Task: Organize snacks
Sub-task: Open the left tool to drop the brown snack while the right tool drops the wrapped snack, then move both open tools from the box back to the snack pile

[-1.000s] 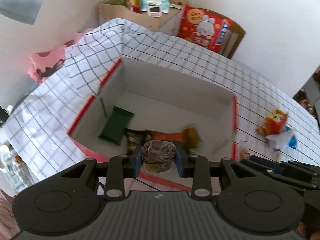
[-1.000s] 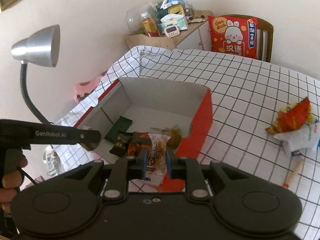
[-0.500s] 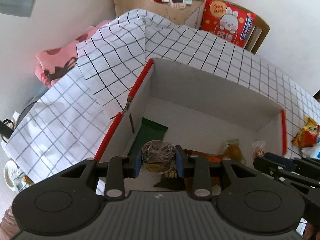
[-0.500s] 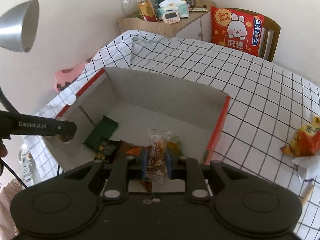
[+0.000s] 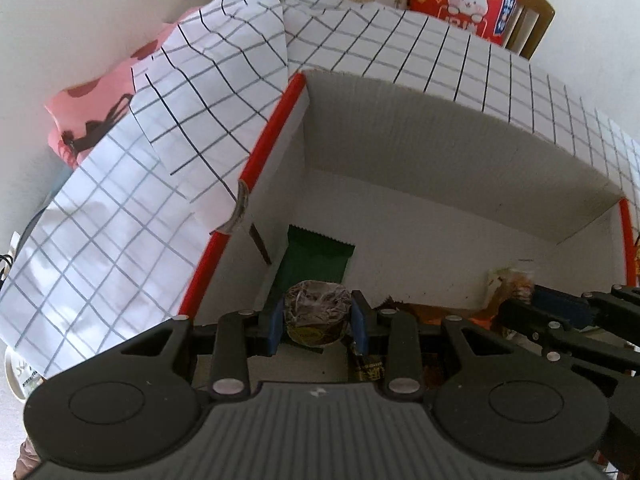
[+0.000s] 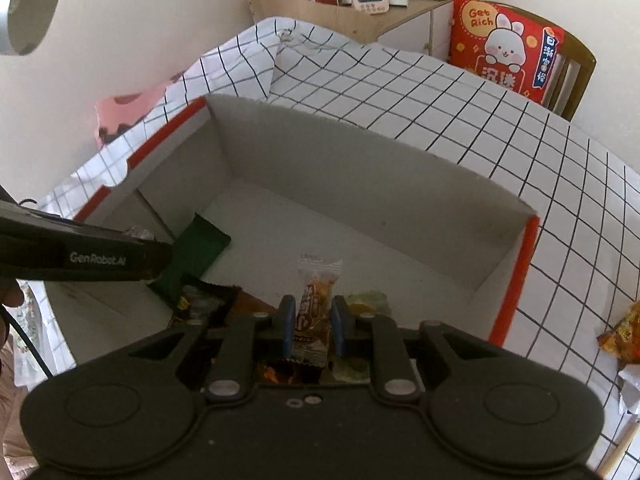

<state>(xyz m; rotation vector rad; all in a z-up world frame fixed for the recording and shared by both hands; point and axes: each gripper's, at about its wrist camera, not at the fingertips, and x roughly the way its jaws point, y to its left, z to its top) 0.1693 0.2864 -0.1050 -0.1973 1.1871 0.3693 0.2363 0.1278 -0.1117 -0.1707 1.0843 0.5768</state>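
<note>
A red-edged cardboard box [image 5: 276,132] [image 6: 516,276] sits open on the checked tablecloth. My left gripper [image 5: 318,320] hangs over its near left corner, shut on a round brown wrapped snack [image 5: 316,312]. My right gripper [image 6: 310,326], shut on a clear-wrapped orange candy packet [image 6: 314,308], is above the box's near side. A dark green packet [image 5: 316,258] [image 6: 198,250] lies flat on the box floor, with several more snacks [image 6: 204,304] along the near wall. The right gripper shows at the right edge of the left wrist view [image 5: 560,316]; the left gripper's arm crosses the right wrist view [image 6: 80,254].
An orange snack bag [image 6: 620,336] and white wrapper lie on the cloth right of the box. A red rabbit cushion [image 6: 506,48] rests on a wooden chair behind the table. A cluttered wooden shelf [image 6: 348,12] stands at the back, a lamp head [image 6: 24,4] top left.
Both grippers have come forward and down toward the box, each keeping its snack. The box now fills much more of both views.
</note>
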